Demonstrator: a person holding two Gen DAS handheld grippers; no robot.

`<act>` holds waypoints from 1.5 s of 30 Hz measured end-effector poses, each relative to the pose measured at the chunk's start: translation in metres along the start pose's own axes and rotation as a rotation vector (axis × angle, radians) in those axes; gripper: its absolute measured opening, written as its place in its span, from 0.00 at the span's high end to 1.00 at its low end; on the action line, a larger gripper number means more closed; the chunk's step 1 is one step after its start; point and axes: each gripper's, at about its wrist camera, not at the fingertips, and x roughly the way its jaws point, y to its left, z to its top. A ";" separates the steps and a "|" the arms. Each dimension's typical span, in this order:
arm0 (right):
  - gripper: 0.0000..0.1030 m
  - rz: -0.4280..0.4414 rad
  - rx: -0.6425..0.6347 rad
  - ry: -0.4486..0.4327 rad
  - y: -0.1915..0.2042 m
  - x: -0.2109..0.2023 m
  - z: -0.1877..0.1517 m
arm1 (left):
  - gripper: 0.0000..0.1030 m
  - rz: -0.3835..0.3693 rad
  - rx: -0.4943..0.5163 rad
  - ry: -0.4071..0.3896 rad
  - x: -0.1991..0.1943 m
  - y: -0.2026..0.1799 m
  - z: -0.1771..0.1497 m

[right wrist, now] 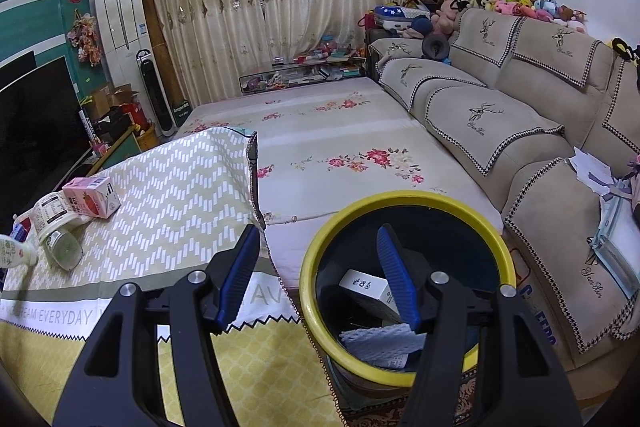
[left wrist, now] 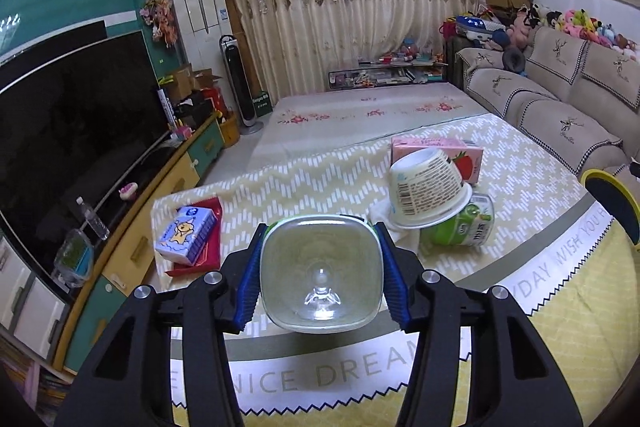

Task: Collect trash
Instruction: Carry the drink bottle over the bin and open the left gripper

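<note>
On the left, the left gripper [left wrist: 320,269] is clamped on a clear square-bottomed plastic bottle [left wrist: 320,275], held above the counter [left wrist: 520,179] with its yellow-and-white patterned cloth. Rightward, the right gripper [right wrist: 316,275] stands apart, empty, over a yellow-rimmed round trash bin [right wrist: 404,201] holding a white carton [right wrist: 362,285].

Each claw [left wrist: 320,275] [right wrist: 316,277] alike — black angular arms, silver screw heads, ribbed blue pads [right wrist: 398,279]
</note>
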 end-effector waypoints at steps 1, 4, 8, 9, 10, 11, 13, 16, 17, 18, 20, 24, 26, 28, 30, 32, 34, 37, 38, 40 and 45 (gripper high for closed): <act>0.44 0.001 0.001 -0.003 -0.001 -0.001 0.000 | 0.50 0.001 -0.001 0.000 -0.002 -0.001 0.001; 0.44 0.001 0.005 -0.008 -0.003 -0.004 0.002 | 0.50 -0.001 0.002 -0.004 -0.006 -0.001 0.005; 0.44 0.002 0.008 -0.010 -0.004 -0.004 0.003 | 0.50 -0.009 0.000 -0.004 -0.008 -0.003 0.010; 0.44 0.001 0.009 -0.010 -0.005 -0.004 0.002 | 0.50 -0.011 0.002 -0.006 -0.008 -0.004 0.012; 0.44 0.001 0.010 -0.009 -0.005 -0.004 0.002 | 0.50 -0.015 0.005 -0.011 -0.011 -0.006 0.014; 0.44 0.001 0.011 -0.007 -0.005 -0.003 0.002 | 0.50 -0.018 0.007 -0.014 -0.012 -0.008 0.016; 0.44 0.003 0.011 -0.003 -0.006 -0.001 0.002 | 0.50 -0.026 0.014 -0.021 -0.017 -0.012 0.020; 0.44 0.007 0.000 0.002 -0.005 0.000 0.002 | 0.50 -0.042 0.026 -0.025 -0.025 -0.019 0.026; 0.44 0.009 -0.010 0.001 -0.004 0.000 0.003 | 0.50 -0.047 0.029 -0.025 -0.028 -0.021 0.027; 0.44 0.013 -0.017 -0.002 -0.004 0.000 0.005 | 0.50 -0.053 0.034 -0.026 -0.031 -0.024 0.028; 0.44 0.017 -0.029 -0.013 -0.003 -0.003 0.007 | 0.50 -0.065 0.047 -0.025 -0.037 -0.032 0.031; 0.44 0.022 -0.061 -0.042 -0.005 -0.012 0.015 | 0.50 -0.098 0.052 -0.021 -0.050 -0.053 0.039; 0.44 0.033 -0.073 -0.050 -0.010 -0.017 0.018 | 0.50 -0.117 0.055 -0.023 -0.059 -0.067 0.044; 0.44 0.031 -0.086 -0.058 -0.017 -0.022 0.020 | 0.50 -0.140 0.063 -0.027 -0.066 -0.083 0.048; 0.44 0.026 -0.092 -0.063 -0.028 -0.028 0.019 | 0.50 -0.167 0.074 -0.027 -0.070 -0.099 0.053; 0.44 0.021 -0.092 -0.065 -0.040 -0.033 0.016 | 0.50 -0.220 0.098 -0.037 -0.076 -0.124 0.061; 0.44 0.013 -0.091 -0.063 -0.051 -0.036 0.012 | 0.50 -0.256 0.118 -0.044 -0.080 -0.144 0.066; 0.44 0.003 -0.075 -0.052 -0.072 -0.044 0.003 | 0.50 -0.327 0.152 -0.052 -0.083 -0.182 0.077; 0.44 -0.006 -0.066 -0.052 -0.081 -0.047 -0.001 | 0.50 -0.356 0.165 -0.051 -0.083 -0.198 0.081; 0.44 -0.019 -0.047 -0.049 -0.096 -0.051 -0.005 | 0.50 -0.410 0.192 -0.056 -0.083 -0.230 0.087; 0.44 -0.057 0.025 -0.042 -0.135 -0.057 -0.021 | 0.50 -0.523 0.244 -0.072 -0.083 -0.304 0.097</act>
